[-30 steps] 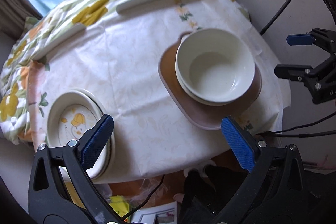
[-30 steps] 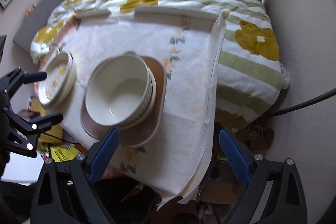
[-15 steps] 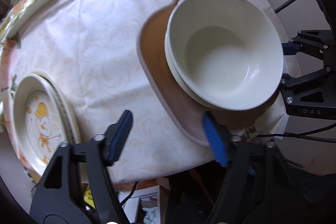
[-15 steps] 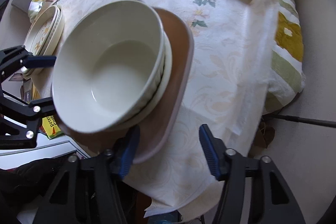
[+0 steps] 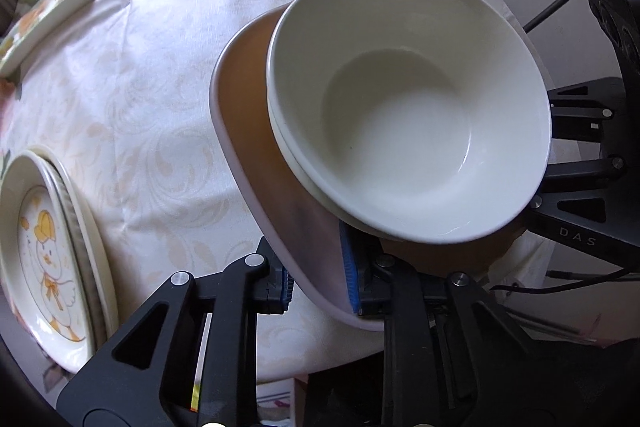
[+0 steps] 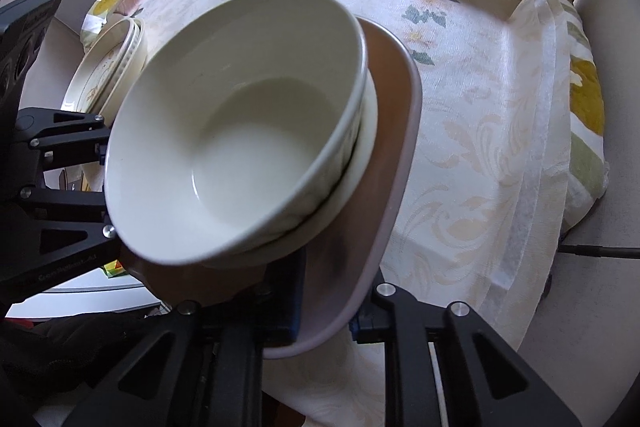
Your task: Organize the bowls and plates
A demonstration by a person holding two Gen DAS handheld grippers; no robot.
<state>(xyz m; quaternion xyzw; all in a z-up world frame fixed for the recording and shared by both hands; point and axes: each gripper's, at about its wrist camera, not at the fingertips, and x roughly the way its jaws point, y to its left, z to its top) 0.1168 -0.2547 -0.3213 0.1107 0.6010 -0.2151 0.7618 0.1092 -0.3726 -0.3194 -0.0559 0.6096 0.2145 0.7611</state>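
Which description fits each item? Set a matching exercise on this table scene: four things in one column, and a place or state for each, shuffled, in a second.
Things:
1. cream bowl
2. brown tray
3. duck plate
4. left gripper

Descriptions:
a. closed on the tray's near rim
b. at the tablecloth's left edge, apart from the tray
c. nested in another bowl
d. under the stacked bowls

Pairs: 1-c, 2-d, 3-b, 4-a
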